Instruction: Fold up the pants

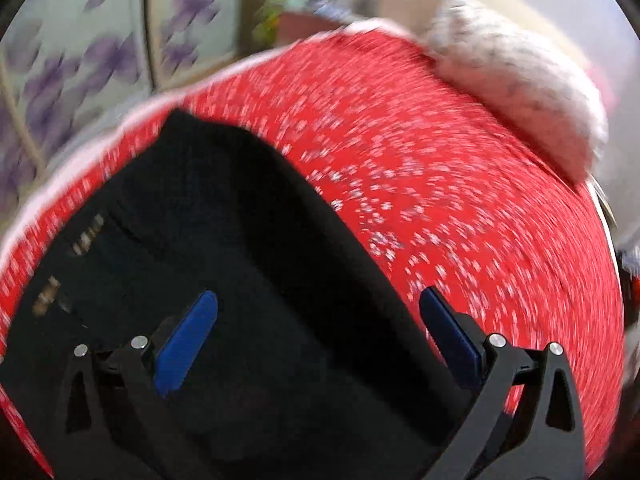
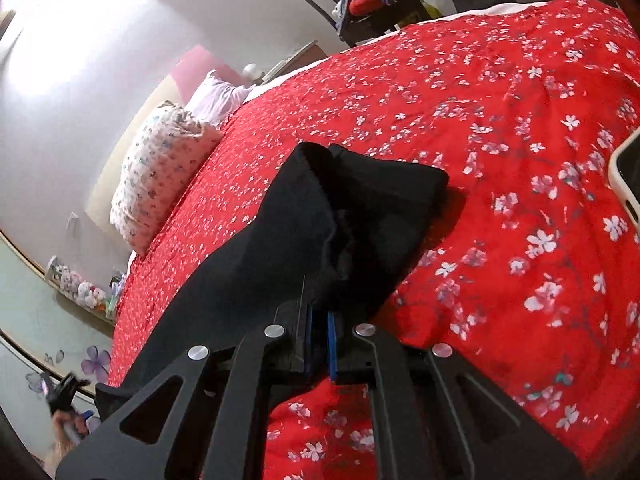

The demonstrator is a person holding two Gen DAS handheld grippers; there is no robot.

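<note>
On a red bed, the right claw grips black pants; the released left claw should pinch the near edge squarely.

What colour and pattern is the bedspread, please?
Red bedspread with small white blossoms, clearest in the right wrist view.

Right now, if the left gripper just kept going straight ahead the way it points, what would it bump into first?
Most likely the black pants: the open left gripper hangs over them, and they fill the space ahead. Beyond them lies the red floral bedspread. The view is blurred, so depth is uncertain.
</note>
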